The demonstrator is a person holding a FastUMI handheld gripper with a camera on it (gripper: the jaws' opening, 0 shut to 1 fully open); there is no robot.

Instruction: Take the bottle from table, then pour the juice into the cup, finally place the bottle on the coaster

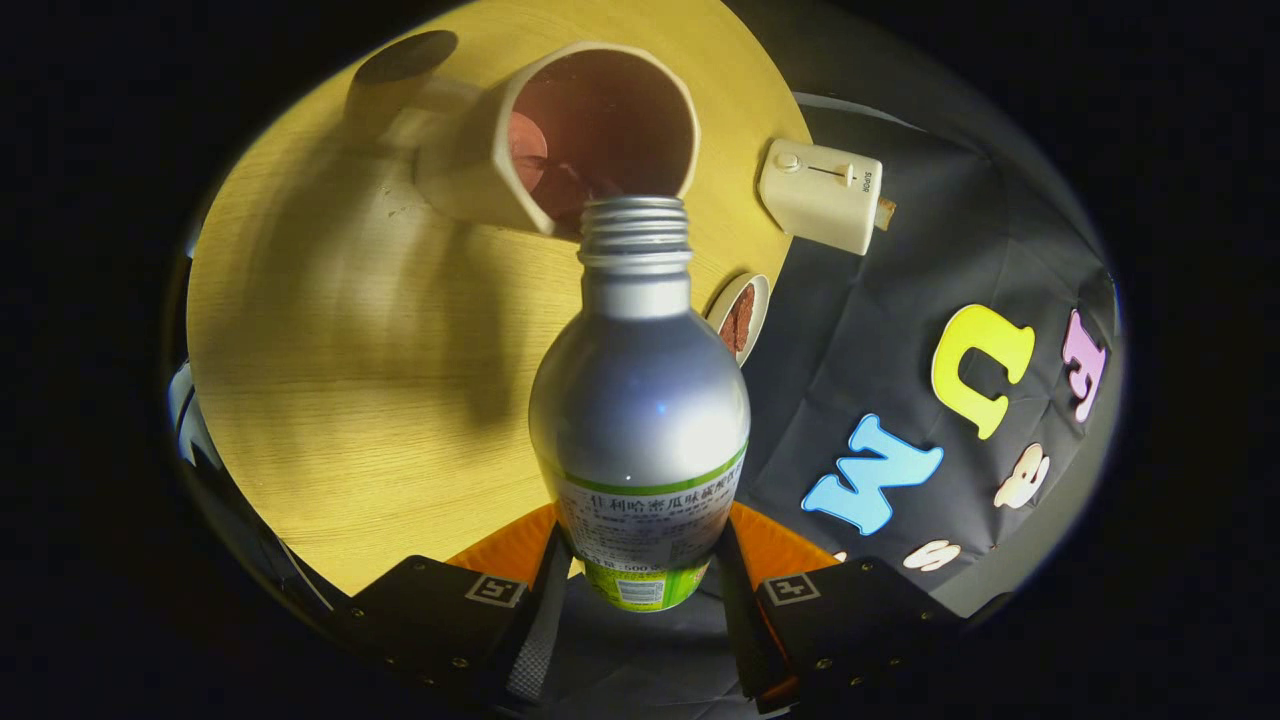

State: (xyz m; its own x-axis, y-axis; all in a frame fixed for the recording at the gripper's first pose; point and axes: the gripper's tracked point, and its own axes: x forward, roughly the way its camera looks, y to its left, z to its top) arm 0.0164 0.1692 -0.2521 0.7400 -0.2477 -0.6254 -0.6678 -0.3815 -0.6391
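Observation:
A silver metal bottle (640,400) with a green and white label and an uncapped threaded neck sits between my fingers, and my gripper (640,575) is shut on its lower body. The view is rolled over, so the bottle is tipped. Its open mouth rests just at the rim of a cream cup (560,140) with a handle and a dark reddish inside, standing on the round wooden table (350,380). A small round coaster (742,315) with a reddish-brown centre lies at the table's edge, right beside the bottle's shoulder.
A cream box-shaped device (822,192) with a knob sits at the table's edge beyond the coaster. The black cloth wall (900,400) hangs past the table's rim.

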